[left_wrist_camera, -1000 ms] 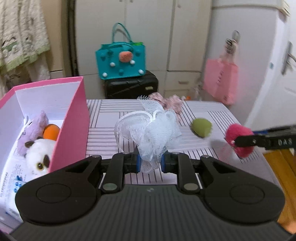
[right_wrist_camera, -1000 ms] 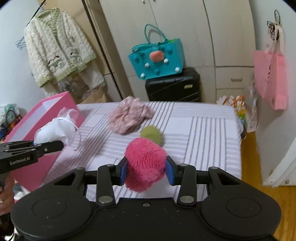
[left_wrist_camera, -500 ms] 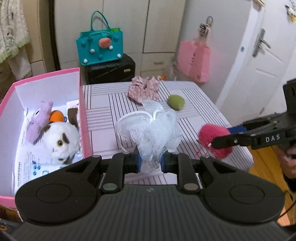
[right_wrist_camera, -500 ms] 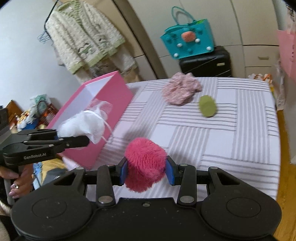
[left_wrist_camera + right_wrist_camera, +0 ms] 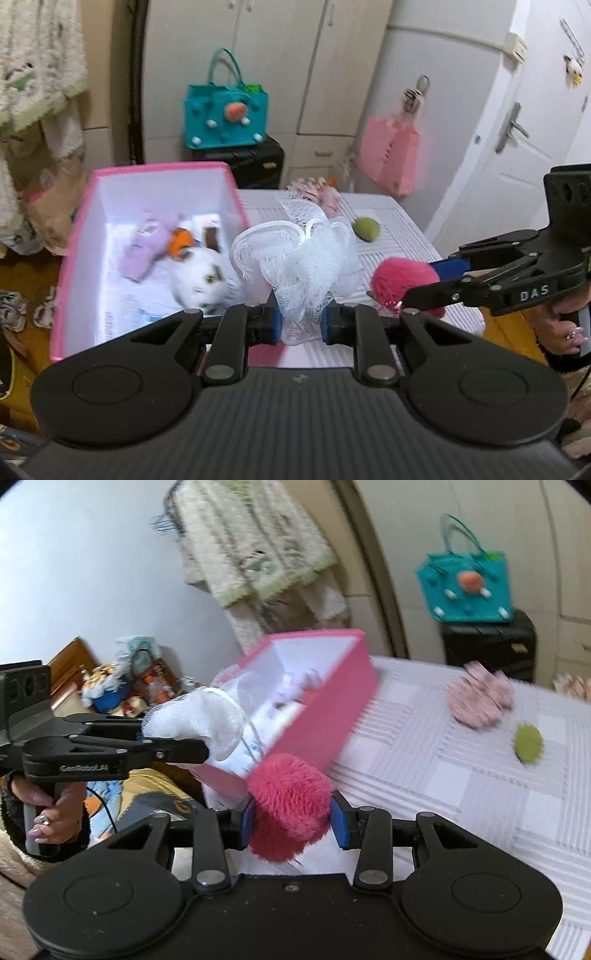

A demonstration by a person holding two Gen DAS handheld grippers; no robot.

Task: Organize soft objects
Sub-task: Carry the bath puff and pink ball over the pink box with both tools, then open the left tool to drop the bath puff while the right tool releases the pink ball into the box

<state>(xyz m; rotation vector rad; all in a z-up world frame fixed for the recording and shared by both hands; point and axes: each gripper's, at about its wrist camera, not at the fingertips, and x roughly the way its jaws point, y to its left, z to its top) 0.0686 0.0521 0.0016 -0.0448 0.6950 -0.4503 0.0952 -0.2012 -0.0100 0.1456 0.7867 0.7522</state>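
Box (image 5: pixel 74 236) holds plush dog (image 5: pixel 201 275), purple toy (image 5: pixel 147 243), orange ball (image 5: pixel 181 242).

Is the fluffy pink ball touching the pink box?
Apart. The right wrist view shows the fluffy pink pom-pom ball clamped in the right hand-held gripper, held in front of the pink cardboard box.
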